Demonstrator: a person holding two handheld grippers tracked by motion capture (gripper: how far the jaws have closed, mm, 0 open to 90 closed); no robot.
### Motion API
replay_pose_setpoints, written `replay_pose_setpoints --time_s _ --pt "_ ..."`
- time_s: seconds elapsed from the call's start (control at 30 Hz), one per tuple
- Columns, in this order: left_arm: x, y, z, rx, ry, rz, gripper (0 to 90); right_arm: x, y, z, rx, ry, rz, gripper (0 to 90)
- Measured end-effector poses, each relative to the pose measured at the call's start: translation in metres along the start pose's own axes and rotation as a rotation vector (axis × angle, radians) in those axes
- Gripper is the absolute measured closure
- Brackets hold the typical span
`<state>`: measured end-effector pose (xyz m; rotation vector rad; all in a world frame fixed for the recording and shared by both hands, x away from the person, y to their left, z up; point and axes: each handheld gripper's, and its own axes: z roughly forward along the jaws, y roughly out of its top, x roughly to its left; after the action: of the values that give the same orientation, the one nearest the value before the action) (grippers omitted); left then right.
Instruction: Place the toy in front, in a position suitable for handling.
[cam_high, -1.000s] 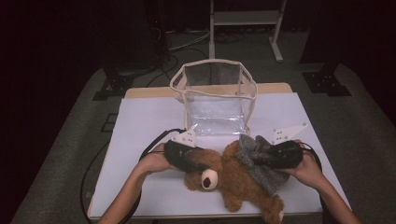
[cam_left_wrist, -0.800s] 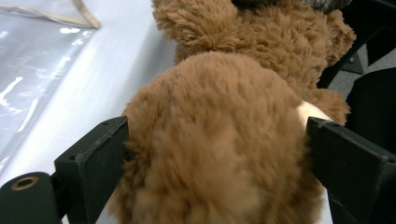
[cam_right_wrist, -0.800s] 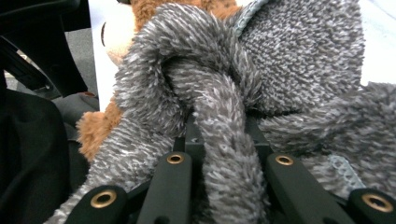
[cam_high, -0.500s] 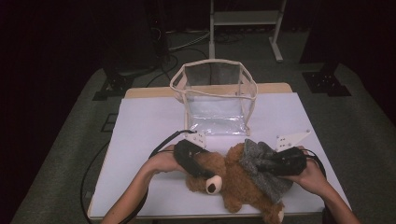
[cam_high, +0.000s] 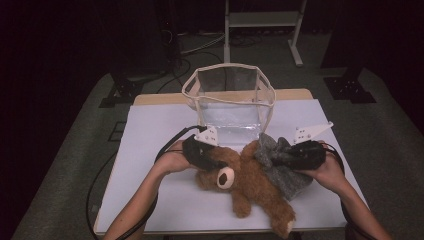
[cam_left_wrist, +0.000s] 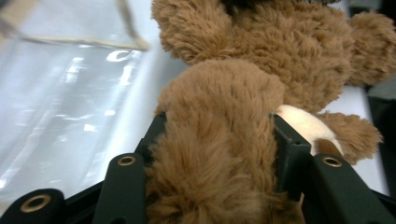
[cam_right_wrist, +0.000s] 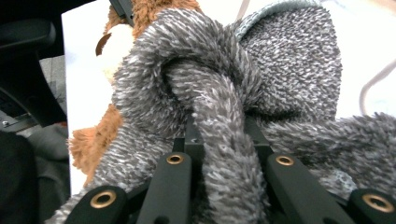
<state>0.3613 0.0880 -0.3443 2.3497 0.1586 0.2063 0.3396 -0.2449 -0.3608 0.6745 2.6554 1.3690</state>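
One brown teddy bear (cam_high: 250, 182) lay across the near half of one white table (cam_high: 150, 150), dressed in one grey knitted garment (cam_high: 282, 167), with one clear plastic bag (cam_high: 230, 100) standing open just behind it. Two grippers were on the bear, one in each of the person's hands. The left gripper (cam_high: 207, 157) came in from the left, its hand (cam_high: 172, 160) low over the tabletop and its forearm running back to the near edge; its jaws had just been closing and were clamped on a furry brown part of the bear (cam_left_wrist: 215, 154), which bulged between them. The right gripper (cam_high: 295, 155) reached in from the right, roughly level, its hand (cam_high: 327, 167) behind it, and its jaws were clenched on a thick fold of the grey garment (cam_right_wrist: 219, 121)
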Motion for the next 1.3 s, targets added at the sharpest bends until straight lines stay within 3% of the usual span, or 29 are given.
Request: replay_pose_setpoints --time_s 0.1,0.23,0.33,0.43,0.5,0.57,0.67,0.93,1.1,1.3 --pt "0.001 -0.007 -0.006 -0.013 0.001 -0.017 49.8 -0.005 0.006 0.009 0.005 0.015 -0.002 76.8" --pt "-0.008 -0.024 -0.007 -0.010 -0.038 -0.033 43.5 -0.001 0.002 0.023 0.032 0.075 -0.012 76.8" --pt "-0.012 -0.032 -0.010 -0.033 -0.055 -0.051 32.9 0.010 -0.002 0.027 0.043 0.087 -0.033 77.0" --pt "-0.009 -0.032 -0.012 -0.054 -0.038 -0.086 18.8 0.018 -0.002 0.027 0.061 0.076 -0.058 77.1" --pt "-0.009 -0.032 -0.011 -0.060 -0.052 -0.095 20.8 0.019 -0.002 0.026 0.068 0.066 -0.060 77.1" --pt "-0.011 -0.034 -0.010 -0.056 -0.060 -0.077 33.1 0.020 -0.004 0.025 0.065 0.068 -0.055 77.1" --pt "-0.016 -0.037 -0.007 -0.066 -0.064 -0.070 42.6 0.018 -0.005 0.018 0.066 0.061 -0.054 77.0" --pt "-0.027 -0.043 -0.008 -0.085 -0.046 -0.021 45.2 -0.002 0.001 -0.012 0.061 -0.006 -0.005 77.1" --pt "-0.034 -0.044 -0.009 -0.094 -0.036 0.005 45.3 -0.006 0.013 0.001 0.117 0.000 -0.011 77.1" --pt "-0.035 -0.045 -0.008 -0.095 -0.040 0.015 45.2 0.001 0.040 0.026 0.168 0.027 -0.061 77.0"
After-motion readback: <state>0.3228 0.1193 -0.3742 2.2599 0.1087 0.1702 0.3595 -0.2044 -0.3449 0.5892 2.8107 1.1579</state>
